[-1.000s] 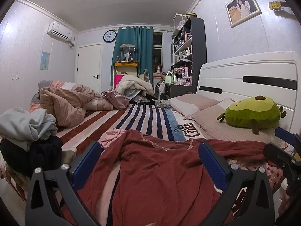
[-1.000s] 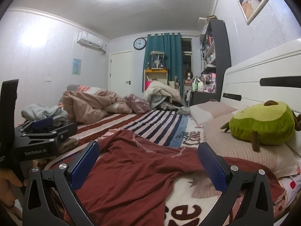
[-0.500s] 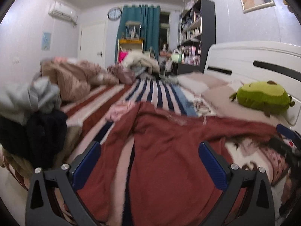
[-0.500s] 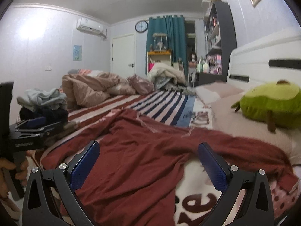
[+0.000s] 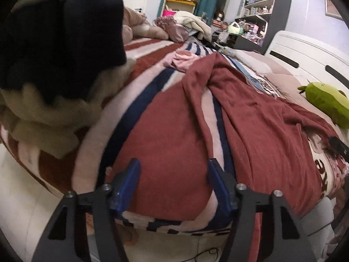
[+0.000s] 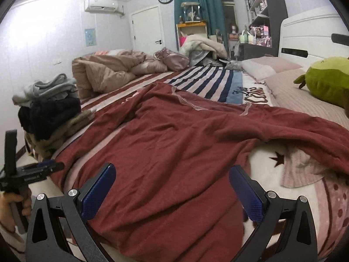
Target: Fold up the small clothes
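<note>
Our left hand-held gripper (image 5: 173,175) sits low at the near edge of the bed (image 5: 139,100), its blue pads about half apart; the jaws have just been closing. Between them lies the hem of the red garment (image 5: 257,118), over the bedspread's edge, but the pads do not press on it that we can see. From the right wrist view we see the same gripper from the side (image 6: 47,166), gripped by a hand (image 6: 16,205) at the lower left.

Our right hand-held gripper (image 6: 172,187) has its jaws wide apart and holds nothing; it hovers just over the garment's near part.

The garment (image 6: 174,144) is dark red and large, spread out across the striped bedspread, rumpled, with creases running from the near edge toward the headboard (image 6: 309,37). A seam with pale stitching shows along its far side, and one sleeve stretches right toward the green plush toy (image 6: 327,83).

To the left, at the bed's corner, stands a pile of clothes (image 6: 50,111): grey on top, dark in the middle, beige beneath. In the left view that pile (image 5: 59,50) looms close. A small pink cloth (image 5: 183,60) lies beyond the garment.
</note>
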Tool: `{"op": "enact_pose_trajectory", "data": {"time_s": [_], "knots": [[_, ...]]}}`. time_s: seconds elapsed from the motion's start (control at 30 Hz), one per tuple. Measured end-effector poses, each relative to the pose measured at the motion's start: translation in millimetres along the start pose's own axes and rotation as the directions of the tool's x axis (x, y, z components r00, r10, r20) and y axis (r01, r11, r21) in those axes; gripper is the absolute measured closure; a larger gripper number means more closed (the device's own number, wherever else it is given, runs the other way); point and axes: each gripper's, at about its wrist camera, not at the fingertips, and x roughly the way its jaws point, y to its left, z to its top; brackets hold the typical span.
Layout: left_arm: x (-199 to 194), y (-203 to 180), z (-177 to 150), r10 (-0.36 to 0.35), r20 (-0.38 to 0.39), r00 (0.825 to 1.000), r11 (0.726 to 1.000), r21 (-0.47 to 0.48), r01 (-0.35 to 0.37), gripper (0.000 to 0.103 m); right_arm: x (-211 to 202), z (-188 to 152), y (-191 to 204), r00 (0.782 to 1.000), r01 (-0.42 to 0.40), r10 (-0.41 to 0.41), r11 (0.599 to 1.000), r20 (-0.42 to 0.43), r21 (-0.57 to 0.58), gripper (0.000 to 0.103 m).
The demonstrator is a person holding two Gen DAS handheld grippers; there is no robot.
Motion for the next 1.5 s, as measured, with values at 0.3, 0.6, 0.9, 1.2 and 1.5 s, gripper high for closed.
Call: {"op": "enact_pose_trajectory", "data": {"time_s": [0.3,0.6,0.9,1.2,1.5], "knots": [[6,-26,-7,-0.009,-0.032,0.999,0.99,0.141,0.014,0.047,11,7,15,1.0,-0.005,0.004,1.0,-0.024,-0.031,0.0],[-17,6,17,-0.095,0.049,0.994,0.995,-0.037,0.097,0.098,12,6,15,1.0,-0.012,0.011,1.0,-0.022,-0.018,0.0],[-79,-66,73,-0.346,0.189,0.919,0.938,0.056,0.341,0.098,-9,-10,-26,0.999,-0.034,0.032,0.997,0.033,0.069,0.0],[-22,-195,68,-0.551,-0.051,0.833,0.828,0.088,0.553,0.098,-61,-33,-97,0.993,0.052,-0.068,0.985,0.094,0.166,0.0],[9,-233,29,-0.579,-0.214,0.787,0.795,0.065,0.603,0.066,-69,-51,-130,0.996,0.06,-0.072,0.977,0.054,0.203,0.0]]}}
